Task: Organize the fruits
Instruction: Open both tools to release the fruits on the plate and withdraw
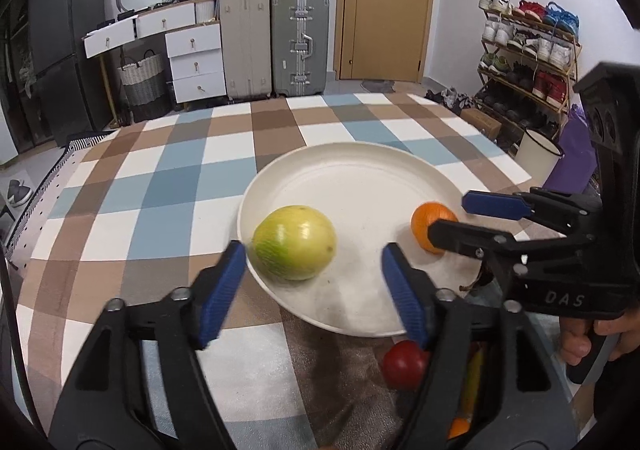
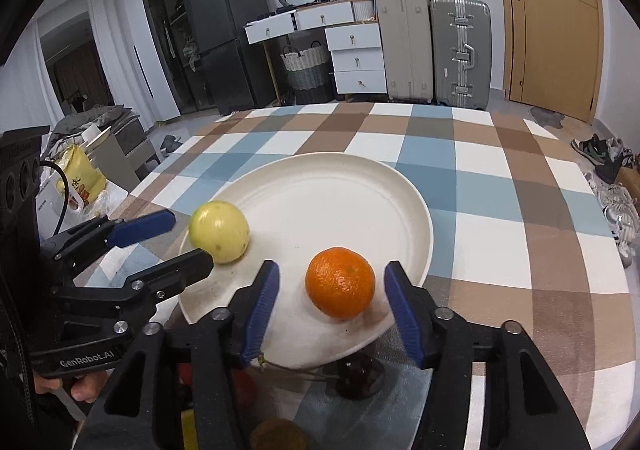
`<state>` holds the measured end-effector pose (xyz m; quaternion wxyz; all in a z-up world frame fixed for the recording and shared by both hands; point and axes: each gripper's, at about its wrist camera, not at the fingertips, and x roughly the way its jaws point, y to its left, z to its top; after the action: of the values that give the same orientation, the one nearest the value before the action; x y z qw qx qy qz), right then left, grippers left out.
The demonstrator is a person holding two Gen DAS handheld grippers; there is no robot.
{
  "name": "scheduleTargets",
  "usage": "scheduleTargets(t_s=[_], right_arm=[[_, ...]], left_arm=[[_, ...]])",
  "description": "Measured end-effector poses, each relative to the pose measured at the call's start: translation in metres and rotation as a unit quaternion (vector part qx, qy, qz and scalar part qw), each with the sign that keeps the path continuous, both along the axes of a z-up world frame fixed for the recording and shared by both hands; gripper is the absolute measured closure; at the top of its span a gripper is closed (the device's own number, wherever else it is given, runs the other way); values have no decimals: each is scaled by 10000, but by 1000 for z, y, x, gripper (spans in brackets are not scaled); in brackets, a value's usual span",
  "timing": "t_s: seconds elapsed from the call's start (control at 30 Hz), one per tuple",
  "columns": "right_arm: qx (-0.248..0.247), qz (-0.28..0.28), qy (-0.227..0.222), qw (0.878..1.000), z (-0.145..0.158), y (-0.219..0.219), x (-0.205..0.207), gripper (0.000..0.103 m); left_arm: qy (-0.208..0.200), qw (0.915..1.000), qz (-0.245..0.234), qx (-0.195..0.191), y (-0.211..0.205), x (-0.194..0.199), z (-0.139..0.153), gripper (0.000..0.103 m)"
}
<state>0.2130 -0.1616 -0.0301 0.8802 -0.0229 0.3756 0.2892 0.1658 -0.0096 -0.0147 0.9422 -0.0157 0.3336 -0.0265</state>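
Orange (image 2: 340, 282) w/ pitted skin, yellow-green fruit (image 1: 294, 242) smooth, on plate (image 1: 360, 169)

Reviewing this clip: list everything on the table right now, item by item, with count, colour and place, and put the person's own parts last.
Plate: 1, white, on the checked tablecloth, centre.
Yellow-green fruit: 1, on the plate's left side, between the left tool's fingers but not gripped.
Orange: 1, orange, on the plate's right side, between the right tool's fingers but not gripped.
Red fruit: 1, red, on the cloth just off the plate's near edge.
Dark fruit: 1, dark red, below the plate's near rim; kind unclear.
Tablecloth: 1, blue, brown and white checks, covers the table.
Left tool: 1, black with blue pads, open.
Right tool: 1, black with blue pads, open.
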Motion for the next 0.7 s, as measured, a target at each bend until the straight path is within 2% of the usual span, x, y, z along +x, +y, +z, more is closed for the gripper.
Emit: scheduleTargets(t_s=[0.03,0.07,0.13,0.2,0.27,0.53,0.7], right_arm=[[14,-5,-19,10000,2,-2,-2,27],[33,-12,-34,10000,4,-4,-4,20],[79,-45,-108,9999,11,-9,-10,15],[95,-113,-198,9997,17,-13,-15,1],[136,-149,-281,9994,21,-18,-21,1],[-156,-201,-231,9994,23,-28,-43,0],[-128,-216,-185,9995,26,-36,-57,0]], left_arm=[[-55,10000,16,-10,1,-3,3,21],[-139,9999,26,-35,3,-8,8,21],[-215,9997,51,-49,5,-16,15,16],[-263,9996,119,-36,8,-23,22,11],[-356,9992,177,-43,11,-33,29,0],[-372,9987,345,-8,21,-67,36,0],[-268,9988,410,8,22,-86,36,1]])
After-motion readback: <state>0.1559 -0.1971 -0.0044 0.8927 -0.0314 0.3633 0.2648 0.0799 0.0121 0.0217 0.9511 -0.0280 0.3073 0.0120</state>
